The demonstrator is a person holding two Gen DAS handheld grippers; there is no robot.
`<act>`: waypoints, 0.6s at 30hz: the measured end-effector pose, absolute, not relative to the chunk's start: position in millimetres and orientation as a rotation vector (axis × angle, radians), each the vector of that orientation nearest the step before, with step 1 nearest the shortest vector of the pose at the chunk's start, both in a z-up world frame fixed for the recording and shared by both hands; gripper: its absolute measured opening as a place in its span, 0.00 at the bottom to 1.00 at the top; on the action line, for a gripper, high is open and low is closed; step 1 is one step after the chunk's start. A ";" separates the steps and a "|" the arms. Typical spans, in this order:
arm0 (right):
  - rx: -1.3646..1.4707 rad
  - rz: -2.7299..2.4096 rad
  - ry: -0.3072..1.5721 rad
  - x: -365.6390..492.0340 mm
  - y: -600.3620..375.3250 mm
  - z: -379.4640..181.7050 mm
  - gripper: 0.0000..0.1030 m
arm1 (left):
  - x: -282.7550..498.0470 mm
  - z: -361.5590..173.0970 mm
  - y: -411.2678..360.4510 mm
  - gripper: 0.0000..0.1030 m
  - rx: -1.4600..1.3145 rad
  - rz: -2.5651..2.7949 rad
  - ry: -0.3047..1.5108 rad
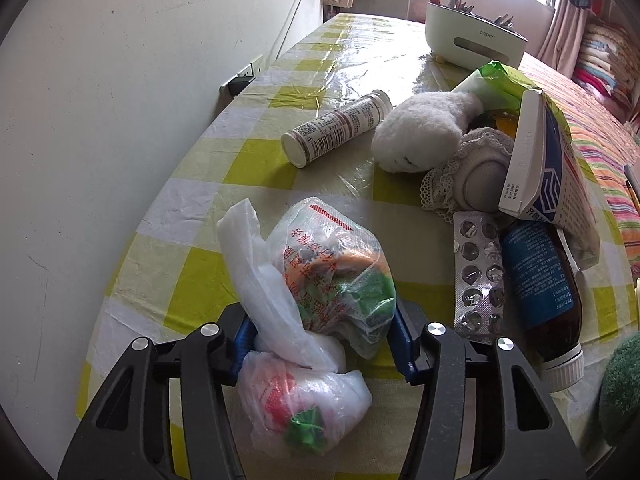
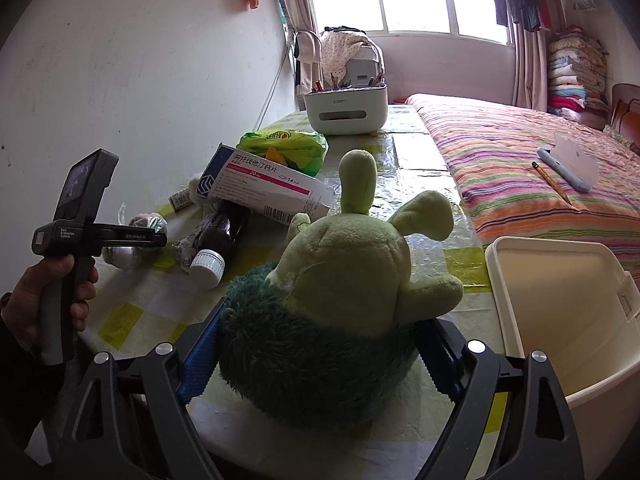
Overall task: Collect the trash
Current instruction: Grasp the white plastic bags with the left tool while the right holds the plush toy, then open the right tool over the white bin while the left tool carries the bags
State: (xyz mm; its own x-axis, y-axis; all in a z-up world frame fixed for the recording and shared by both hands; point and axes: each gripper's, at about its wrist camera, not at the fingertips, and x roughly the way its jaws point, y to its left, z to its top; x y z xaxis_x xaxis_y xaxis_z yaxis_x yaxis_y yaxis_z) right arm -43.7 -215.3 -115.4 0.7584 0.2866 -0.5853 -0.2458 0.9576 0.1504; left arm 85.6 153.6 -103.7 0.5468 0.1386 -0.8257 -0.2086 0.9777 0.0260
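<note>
Pinching the knotted plastic bag (image 1: 316, 300) in my left gripper (image 1: 324, 336) at 6 o'clock; squeeze fully before lifting. My right gripper (image 2: 316, 356) straddles the green plush (image 2: 344, 292), contact unclear; white bin (image 2: 568, 320) at 3 o'clock.

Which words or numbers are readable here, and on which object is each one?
"阿托伐他汀钙片", "20 mg", "14": medicine box.
"Data Acquisition System": left gripper handle.
White organizer logo, tube, brown bottle label, plastic bag print: too blurred to read.
</note>
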 end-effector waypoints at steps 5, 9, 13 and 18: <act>0.099 0.273 0.637 -44.5 -220.7 -113.7 0.79 | 77.7 -93.2 153.1 0.48 -0.069 0.215 0.928; 0.119 0.259 0.625 -43.2 -226.8 -110.4 0.79 | 74.0 -82.0 151.1 0.48 -0.048 0.226 0.888; 0.124 0.247 0.602 -43.3 -232.1 -105.8 0.79 | 68.6 -69.4 146.0 0.48 -0.039 0.219 0.853; 0.125 0.224 0.579 -40.2 -240.9 -100.3 0.79 | 60.4 -52.7 134.2 0.48 -0.032 0.190 0.817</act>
